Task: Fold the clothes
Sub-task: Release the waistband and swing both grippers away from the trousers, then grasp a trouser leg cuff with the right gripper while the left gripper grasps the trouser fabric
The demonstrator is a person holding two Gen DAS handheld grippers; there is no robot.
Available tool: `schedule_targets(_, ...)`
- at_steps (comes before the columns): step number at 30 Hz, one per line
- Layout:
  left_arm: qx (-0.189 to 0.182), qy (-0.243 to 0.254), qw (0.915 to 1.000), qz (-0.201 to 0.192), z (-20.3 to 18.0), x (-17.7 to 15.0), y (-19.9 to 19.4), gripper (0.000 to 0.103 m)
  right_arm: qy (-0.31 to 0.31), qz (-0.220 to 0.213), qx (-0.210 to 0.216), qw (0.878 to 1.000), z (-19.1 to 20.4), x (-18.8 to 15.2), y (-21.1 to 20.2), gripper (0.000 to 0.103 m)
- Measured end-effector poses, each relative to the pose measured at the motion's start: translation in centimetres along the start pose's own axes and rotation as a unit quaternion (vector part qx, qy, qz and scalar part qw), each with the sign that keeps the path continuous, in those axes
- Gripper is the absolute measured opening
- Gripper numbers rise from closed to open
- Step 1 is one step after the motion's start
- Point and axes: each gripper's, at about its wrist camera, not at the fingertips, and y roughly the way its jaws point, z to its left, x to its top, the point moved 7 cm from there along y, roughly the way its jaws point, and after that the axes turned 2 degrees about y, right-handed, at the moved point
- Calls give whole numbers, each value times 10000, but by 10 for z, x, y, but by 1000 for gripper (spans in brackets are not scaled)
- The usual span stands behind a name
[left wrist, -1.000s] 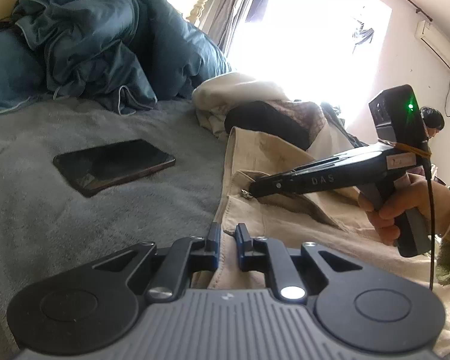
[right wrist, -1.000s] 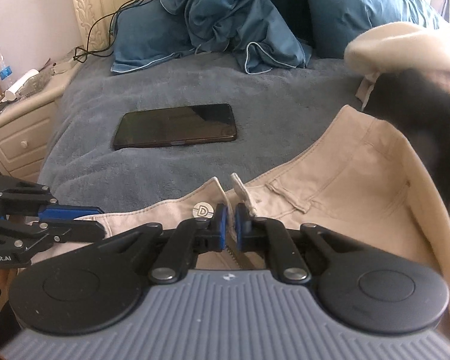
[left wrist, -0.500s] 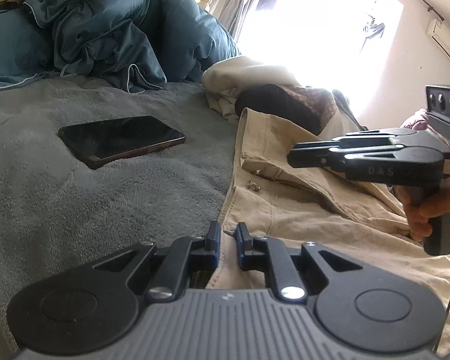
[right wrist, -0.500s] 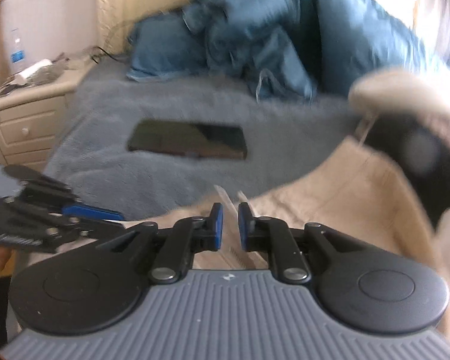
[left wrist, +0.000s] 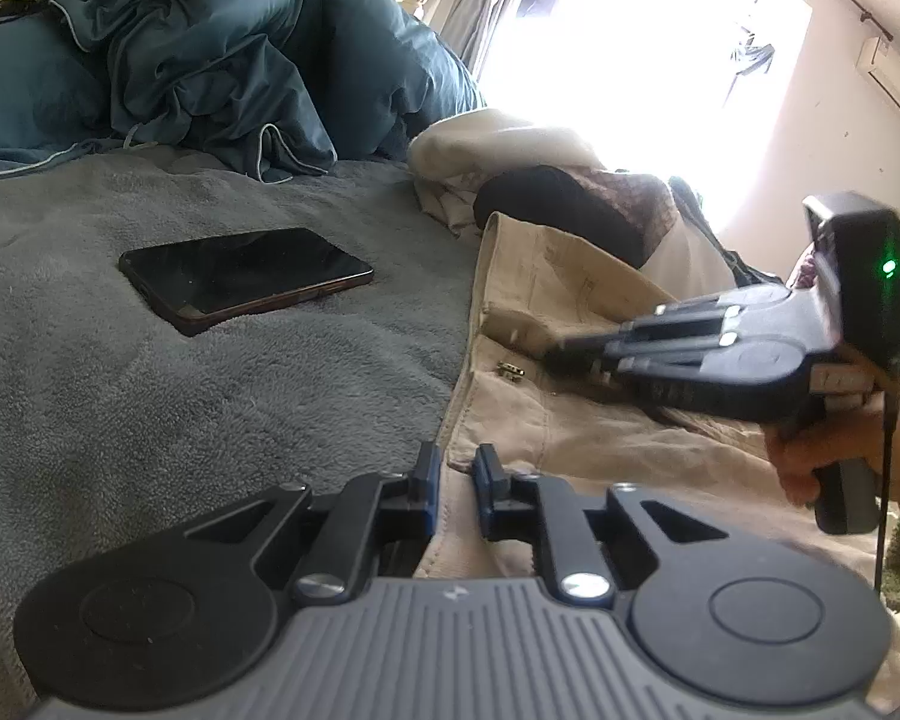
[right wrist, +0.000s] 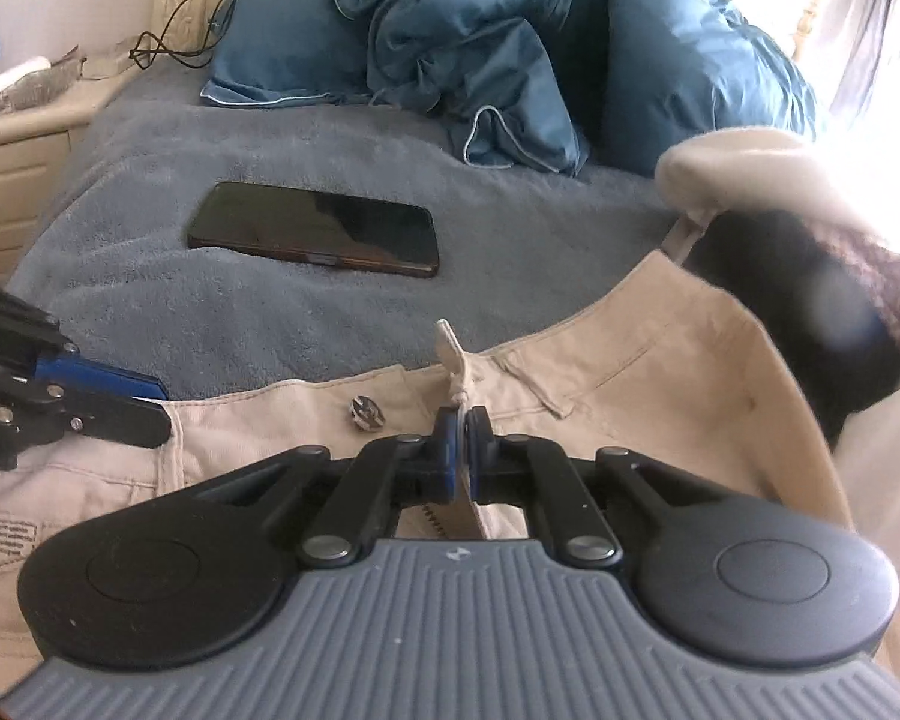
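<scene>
Left wrist view, left to right: grey bed blanket (left wrist: 150,372) runs out of frame at the left edge. A black phone (left wrist: 243,276) lies flat on it, well apart from the garment. The left gripper (left wrist: 453,483) sits at the near edge of the beige trousers (left wrist: 600,438); its jaws stand a little apart with the fabric hem between them, not visibly pinched. The trousers lie spread on the bed, their right portion cut off by the frame. The right gripper (left wrist: 561,354) is motion-blurred there, its tips hard to read; the hand (left wrist: 834,450) holding it is partly cropped.

Right wrist view: the left gripper (right wrist: 150,402) enters from the left edge, body cut off. The right gripper (right wrist: 461,441) has its jaws clamped on the waistband by the fly, beside a metal button (right wrist: 366,411). A dark garment (right wrist: 810,300) at right is blurred. Open blanket lies between phone (right wrist: 315,237) and waistband.
</scene>
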Motion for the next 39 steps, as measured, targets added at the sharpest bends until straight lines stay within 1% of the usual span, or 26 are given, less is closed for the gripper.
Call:
schedule_targets(1, -11, 9, 10000, 35, -1, 1, 0, 17, 19, 134, 33, 9999, 1, -4, 4, 6)
schedule_targets(2, -8, -13, 10000, 40, -1, 2, -2, 20, 34, 259, 59, 9996, 3, -7, 8, 6)
schedule_targets(4, -33, -74, 10000, 48, -2, 4, -7, 48, 1, 228, -24, 9997, 5, -6, 0, 11)
schedule_targets(5, -94, -133, 9999, 37, -3, 4, -10, 52, 102, 151, -48, 9998, 3, -4, -11, 14)
schedule_targets(7, -24, -157, 9999, -15, -4, 6, -19, 58, 558, -197, 21, 9982, -6, 3, -46, 25)
schedule_targets(10, 130, -104, 9997, -196, -9, 12, -36, 61, 1345, -815, 186, 9874, -25, 1, -128, 31)
schedule_targets(12, 152, -38, 9992, -380, -16, 18, -51, 65, 1881, -1262, 227, 9737, -37, -14, -197, 33)
schedule_targets(13, 122, 16, 9989, -456, -24, 22, -59, 68, 2113, -1470, 174, 9661, -42, -26, -233, 38)
schedule_targets(15, -27, 159, 9982, -578, -44, 29, -74, 71, 2484, -1800, -212, 9515, -53, -58, -304, 46)
schedule_targets(16, -205, 278, 9975, -615, -60, 32, -81, 73, 2598, -1950, -468, 9446, -54, -78, -341, 47)
schedule_targets(17, -421, 406, 9962, -640, -78, 33, -87, 75, 2739, -2112, -738, 9354, -54, -100, -377, 47)
schedule_targets(19, -1003, 681, 9912, -537, -121, 30, -92, 83, 3163, -2381, -1162, 9109, -49, -150, -441, 48)
schedule_targets(21, -1647, 908, 9818, -255, -170, 16, -90, 84, 3712, -2596, -1539, 8782, -40, -207, -493, 48)
schedule_targets(23, -2234, 1126, 9681, 93, -220, -10, -84, 84, 4308, -2633, -2003, 8396, -31, -271, -525, 48)
schedule_targets(24, -2443, 1291, 9607, 281, -243, -28, -80, 83, 4600, -2645, -2224, 8179, -26, -303, -541, 48)
schedule_targets(25, -2559, 1505, 9538, 462, -265, -48, -76, 81, 4962, -2657, -2352, 7924, -21, -335, -550, 48)
schedule_targets(28, -2768, 2375, 9279, 776, -324, -105, -66, 79, 6031, -2746, -2528, 7050, -12, -426, -569, 48)
schedule_targets(29, -2838, 2640, 9179, 848, -341, -122, -63, 79, 6304, -2766, -2554, 6789, -11, -450, -571, 48)
schedule_targets(30, -2915, 2867, 9081, 904, -356, -136, -60, 79, 6488, -2768, -2607, 6592, -10, -471, -573, 48)
schedule_targets(31, -2974, 3063, 8994, 938, -369, -148, -57, 79, 6587, -2763, -2644, 6480, -10, -488, -574, 48)
schedule_targets(32, -2998, 3227, 8926, 961, -382, -157, -54, 79, 6644, -2744, -2666, 6420, -11, -500, -573, 48)
schedule_targets(33, -3022, 3390, 8855, 985, -394, -167, -51, 79, 6663, -2704, -2708, 6400, -15, -508, -574, 48)
schedule_targets(34, -3045, 3551, 8781, 1007, -407, -177, -48, 79, 6635, -2702, -2713, 6428, -22, -510, -574, 48)
schedule_targets(36, -3065, 3721, 8698, 1052, -426, -196, -47, 79, 6596, -2774, -2639, 6468, -39, -511, -575, 48)
schedule_targets(38, -3069, 3786, 8664, 1089, -438, -208, -41, 77, 6569, -2974, -2358, 6515, -64, -500, -573, 48)
schedule_targets(39, -3062, 3802, 8657, 1108, -443, -212, -36, 73, 6598, -3012, -2237, 6511, -77, -495, -569, 48)
